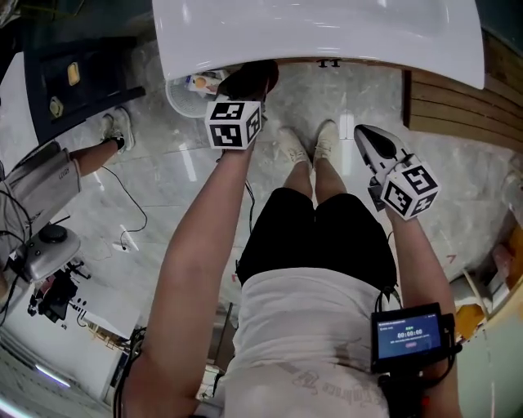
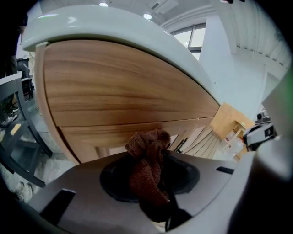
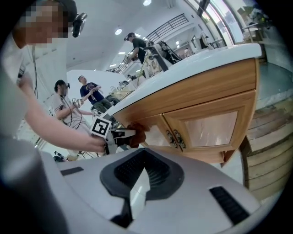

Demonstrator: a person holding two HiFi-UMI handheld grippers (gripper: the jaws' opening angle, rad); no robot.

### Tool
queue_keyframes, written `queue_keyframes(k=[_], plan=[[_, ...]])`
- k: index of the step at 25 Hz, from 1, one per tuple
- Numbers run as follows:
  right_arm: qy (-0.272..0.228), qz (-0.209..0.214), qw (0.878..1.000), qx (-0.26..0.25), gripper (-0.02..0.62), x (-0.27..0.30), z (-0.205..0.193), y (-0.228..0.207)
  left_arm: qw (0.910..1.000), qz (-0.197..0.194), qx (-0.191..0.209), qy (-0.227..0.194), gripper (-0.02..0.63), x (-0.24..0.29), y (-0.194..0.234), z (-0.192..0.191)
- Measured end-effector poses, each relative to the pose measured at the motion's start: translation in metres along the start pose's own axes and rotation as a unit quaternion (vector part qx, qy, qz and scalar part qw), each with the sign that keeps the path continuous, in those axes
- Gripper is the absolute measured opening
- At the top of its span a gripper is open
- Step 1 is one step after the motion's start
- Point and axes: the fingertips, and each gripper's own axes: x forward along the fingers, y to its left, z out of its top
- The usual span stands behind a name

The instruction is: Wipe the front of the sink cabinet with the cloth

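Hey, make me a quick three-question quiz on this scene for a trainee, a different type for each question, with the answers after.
1. True or false: the left hand-held gripper is shut on a brown cloth.
2. The right hand-held gripper is: A) shut on a cloth, B) shut and empty, C) open around a door handle.
3. Fill in: the wooden cabinet is topped by a white ___.
Key: 1 true; 2 B; 3 sink.

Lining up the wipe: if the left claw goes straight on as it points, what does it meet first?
The sink cabinet's wooden front, with the brown cloth clamped in the left claw leading. The gap looks small, though depth is hard to judge.
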Motion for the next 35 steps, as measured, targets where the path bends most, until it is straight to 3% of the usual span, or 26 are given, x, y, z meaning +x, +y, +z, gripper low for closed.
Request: queue_keyframes(k=[6, 22, 32, 35], plan=[[-0.036, -0.003, 0.999, 0.011, 0.012, -0.007, 0.001, -0.056, 0.9997, -0.01, -0.021, -0.009, 0.118, 0.035, -0.039, 0.004], [-0.049, 0.046, 0.998, -0.001, 0.012, 0.008, -0.001, -0.066, 0.9985, -0.019, -0.002, -0.052, 0.118, 0.075, -0.112, 0.01], [-0.086, -0.023, 0.993, -0.081, 0.012, 0.024, 0.023, -0.08, 0.9968, -0.032, 0.015, -0.072, 0.118, 0.096, -0.128, -0.006], [-0.087, -0.02, 0.992, -0.085, 0.012, 0.031, 0.026, -0.079, 0.9964, -0.037, 0.017, -0.074, 0.118, 0.101, -0.129, -0.01]])
